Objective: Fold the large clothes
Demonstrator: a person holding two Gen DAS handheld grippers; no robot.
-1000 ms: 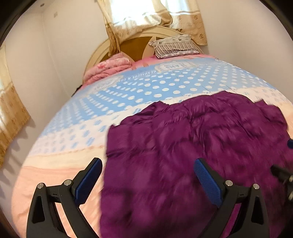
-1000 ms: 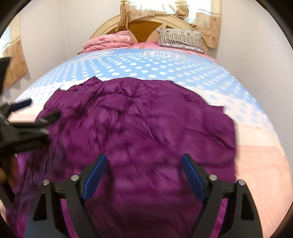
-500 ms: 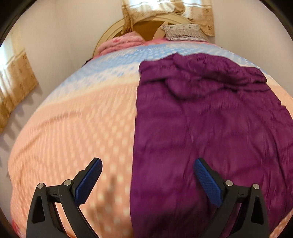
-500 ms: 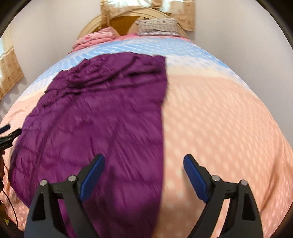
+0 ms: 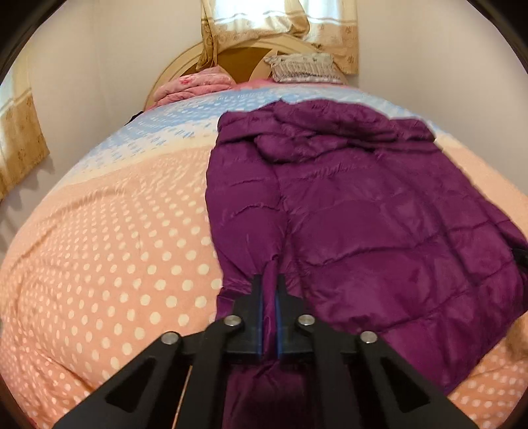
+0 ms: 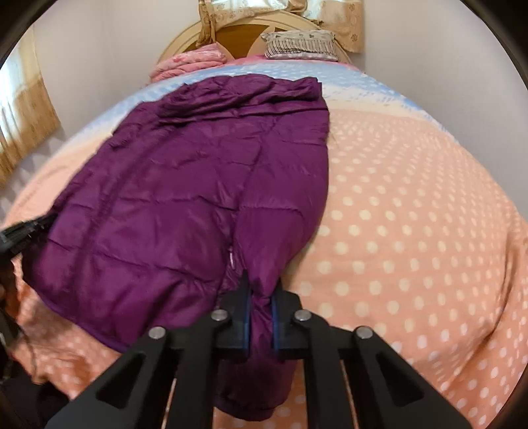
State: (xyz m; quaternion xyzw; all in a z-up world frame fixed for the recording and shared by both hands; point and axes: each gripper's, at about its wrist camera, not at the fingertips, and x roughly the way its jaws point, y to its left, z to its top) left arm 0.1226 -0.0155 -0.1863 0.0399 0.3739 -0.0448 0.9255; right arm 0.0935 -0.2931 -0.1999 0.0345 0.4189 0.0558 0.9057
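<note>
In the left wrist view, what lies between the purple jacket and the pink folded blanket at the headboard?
Only bare bedspread, blue with white dots; nothing else lies between the purple jacket and the pink folded blanket. The right wrist view agrees.

A wide bed fills the room, its polka-dot bedspread [image 5: 109, 250] peach with white spots at this end, fading through a cream band to blue with white spots up by the head. Behind it rises a rounded, cream-framed headboard [image 6: 237, 34] with brown panels. A folded pink floral quilt [image 5: 194, 86] sits at the head on the left, a striped pillow [image 6: 300, 44] leans on the right. Beige patterned curtains [image 5: 280, 23] hang over the window above the headboard, a knot tied in one; another curtain [image 5: 19, 145] drapes along the left wall. Plain pale walls all round.
</note>
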